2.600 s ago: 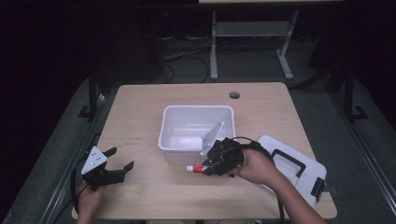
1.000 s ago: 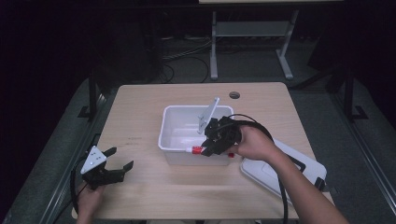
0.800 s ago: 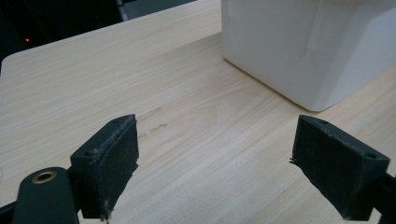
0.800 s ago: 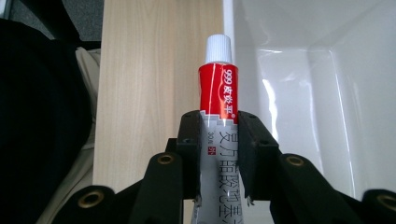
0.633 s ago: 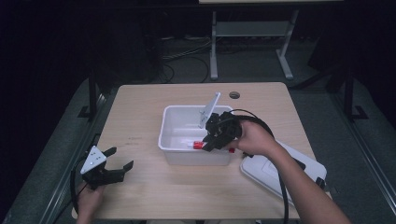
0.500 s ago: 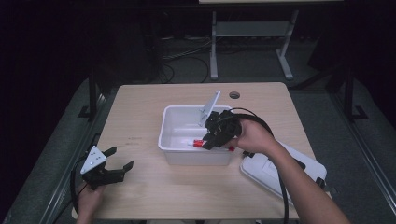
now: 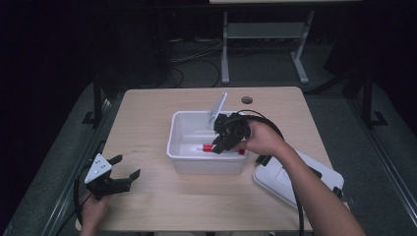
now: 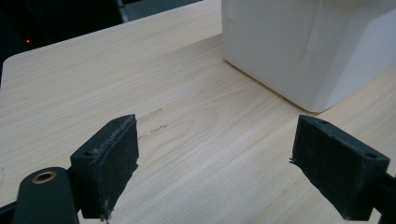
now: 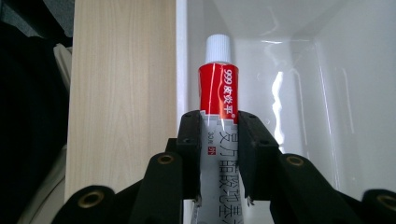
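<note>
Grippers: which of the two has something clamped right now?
The right gripper, over the white bin: its jaws press on a red-and-silver tube with a white cap. The left gripper stands wide open above bare table.

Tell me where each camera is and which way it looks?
High view: sits above the table, looking forward and down on the pale wooden table; both forearms, left gripper and right gripper show.
Left gripper view: rides the left gripper, looking across the table at the white plastic bin; its open black jaws show.
Right gripper view: rides the right gripper, looking into the bin; its jaws clamp the red-and-silver tube with a white cap.
All views share the bin.
</note>
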`<state>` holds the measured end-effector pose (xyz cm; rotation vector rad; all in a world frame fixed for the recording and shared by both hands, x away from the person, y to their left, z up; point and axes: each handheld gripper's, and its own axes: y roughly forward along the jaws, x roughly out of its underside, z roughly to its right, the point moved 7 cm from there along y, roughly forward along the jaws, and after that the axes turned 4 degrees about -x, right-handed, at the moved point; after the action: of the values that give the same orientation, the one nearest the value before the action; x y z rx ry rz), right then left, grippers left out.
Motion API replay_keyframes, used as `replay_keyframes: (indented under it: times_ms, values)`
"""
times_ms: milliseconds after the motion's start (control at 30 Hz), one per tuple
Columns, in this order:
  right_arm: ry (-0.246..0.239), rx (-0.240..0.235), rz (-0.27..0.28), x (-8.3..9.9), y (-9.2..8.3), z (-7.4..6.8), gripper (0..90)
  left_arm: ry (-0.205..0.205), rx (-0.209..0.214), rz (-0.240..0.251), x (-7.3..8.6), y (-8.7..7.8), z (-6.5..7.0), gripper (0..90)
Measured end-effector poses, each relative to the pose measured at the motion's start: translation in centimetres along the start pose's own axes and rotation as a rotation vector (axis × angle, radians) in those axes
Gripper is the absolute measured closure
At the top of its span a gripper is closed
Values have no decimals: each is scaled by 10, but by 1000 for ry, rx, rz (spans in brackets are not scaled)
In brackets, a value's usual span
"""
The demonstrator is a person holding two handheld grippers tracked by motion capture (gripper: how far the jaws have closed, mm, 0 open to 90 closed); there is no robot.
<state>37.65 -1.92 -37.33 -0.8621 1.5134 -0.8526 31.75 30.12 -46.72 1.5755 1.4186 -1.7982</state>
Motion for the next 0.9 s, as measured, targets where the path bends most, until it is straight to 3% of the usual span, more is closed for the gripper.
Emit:
replay_keyframes:
  times_ms: [900]
  values:
    - [28,-41,-35,3,29,15,713,-8,0,5,0,-1,-1,138]
